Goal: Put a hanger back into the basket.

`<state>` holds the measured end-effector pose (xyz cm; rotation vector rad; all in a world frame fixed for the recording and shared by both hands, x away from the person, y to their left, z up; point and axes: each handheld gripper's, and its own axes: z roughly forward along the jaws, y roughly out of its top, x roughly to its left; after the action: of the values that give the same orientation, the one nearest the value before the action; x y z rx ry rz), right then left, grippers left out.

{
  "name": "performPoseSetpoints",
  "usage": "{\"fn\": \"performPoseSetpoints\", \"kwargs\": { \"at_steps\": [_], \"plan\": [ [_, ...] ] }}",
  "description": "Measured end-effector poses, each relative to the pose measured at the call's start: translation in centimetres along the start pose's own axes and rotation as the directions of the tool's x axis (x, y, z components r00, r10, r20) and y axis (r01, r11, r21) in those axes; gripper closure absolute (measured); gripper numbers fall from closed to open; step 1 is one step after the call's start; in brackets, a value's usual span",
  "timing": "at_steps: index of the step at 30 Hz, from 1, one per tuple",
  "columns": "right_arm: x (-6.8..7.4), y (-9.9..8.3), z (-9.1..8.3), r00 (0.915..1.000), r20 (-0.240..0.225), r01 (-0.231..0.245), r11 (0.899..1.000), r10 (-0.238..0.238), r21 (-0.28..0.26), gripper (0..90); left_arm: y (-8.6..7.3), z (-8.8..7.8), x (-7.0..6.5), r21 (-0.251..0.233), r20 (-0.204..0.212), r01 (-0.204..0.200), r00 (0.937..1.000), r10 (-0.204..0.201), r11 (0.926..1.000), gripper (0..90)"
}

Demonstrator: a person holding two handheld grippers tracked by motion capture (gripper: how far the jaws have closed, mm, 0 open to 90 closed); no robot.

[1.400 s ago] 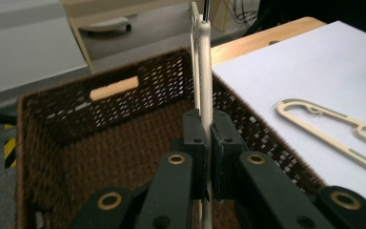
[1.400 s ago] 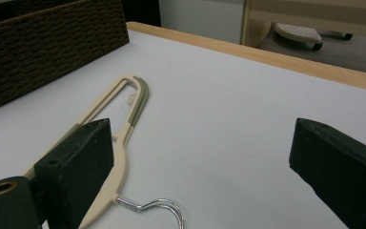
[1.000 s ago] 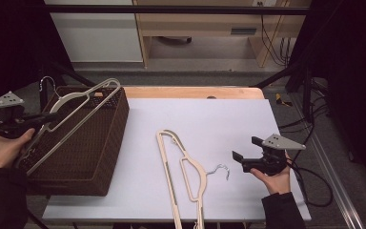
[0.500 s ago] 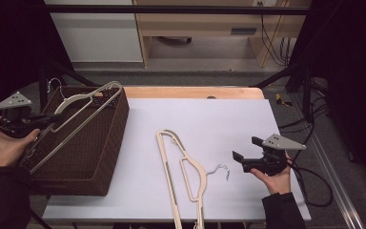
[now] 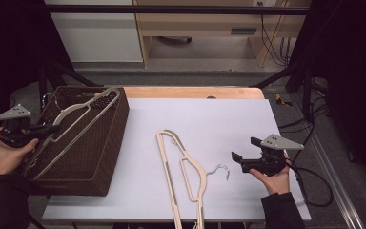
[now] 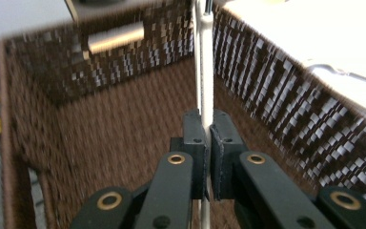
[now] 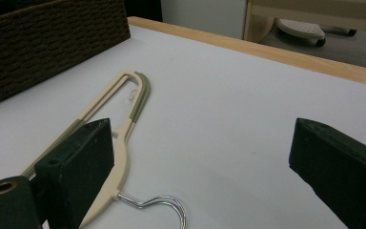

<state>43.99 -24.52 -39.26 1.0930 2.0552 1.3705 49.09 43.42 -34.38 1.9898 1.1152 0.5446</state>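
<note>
Already the left gripper is clamped on one cream hanger, which rests aslant across the wicker basket ahead of it, not yet let go. Just ahead of the right gripper, whose jaws stand apart and empty, a second hanger lies on the tabletop, waiting its turn.

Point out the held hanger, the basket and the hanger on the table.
Held hanger (image 6: 204, 71), left gripper view, its bar above the jaws.
Basket (image 5: 106, 157), high view, its right wall.
Table hanger (image 5: 167, 164), high view, its long bar.
</note>
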Motion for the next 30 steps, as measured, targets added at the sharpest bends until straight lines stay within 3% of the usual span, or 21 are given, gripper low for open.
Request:
{"fn": "performPoseSetpoints", "kwargs": {
  "at_steps": [5,9,14,20,25,30],
  "plan": [
    [0.1,-0.1,0.3,1.0,-0.001,0.003,1.0,-0.003,0.011,8.1,-1.2,1.8,-0.1,0.051,0.011,0.023,0.9997,-0.024,0.9984,86.5],
    [0.1,-0.1,0.3,1.0,-0.002,0.0,1.0,0.0,0.015,8.1,-1.3,3.0,-0.2,0.094,-0.042,0.053,0.9979,-0.05,0.9942,85.8],
    [0.1,-0.1,0.1,1.0,-0.003,-0.002,1.0,0.002,0.008,8.1,-1.4,3.1,-0.1,0.14,-0.131,0.099,0.9881,-0.08,0.9852,78.8],
    [0.1,-0.1,0.2,1.0,-0.006,0.0,1.0,0.0,0.008,8.1,-1.8,1.5,-0.1,0.1,-0.184,0.137,0.976,-0.117,0.9855,66.3],
    [0.1,-0.1,0.2,1.0,-0.009,0.003,1.0,-0.002,0.013,8.1,-1.8,0.6,-0.7,0.07,-0.206,0.121,0.9729,-0.105,0.9901,59.5],
    [0.1,-0.1,0.2,1.0,-0.009,0.004,1.0,-0.004,0.011,8.0,-1.2,-0.6,-2.8,-0.033,-0.143,0.085,0.9857,-0.089,0.9959,52.8]
  ]
}}
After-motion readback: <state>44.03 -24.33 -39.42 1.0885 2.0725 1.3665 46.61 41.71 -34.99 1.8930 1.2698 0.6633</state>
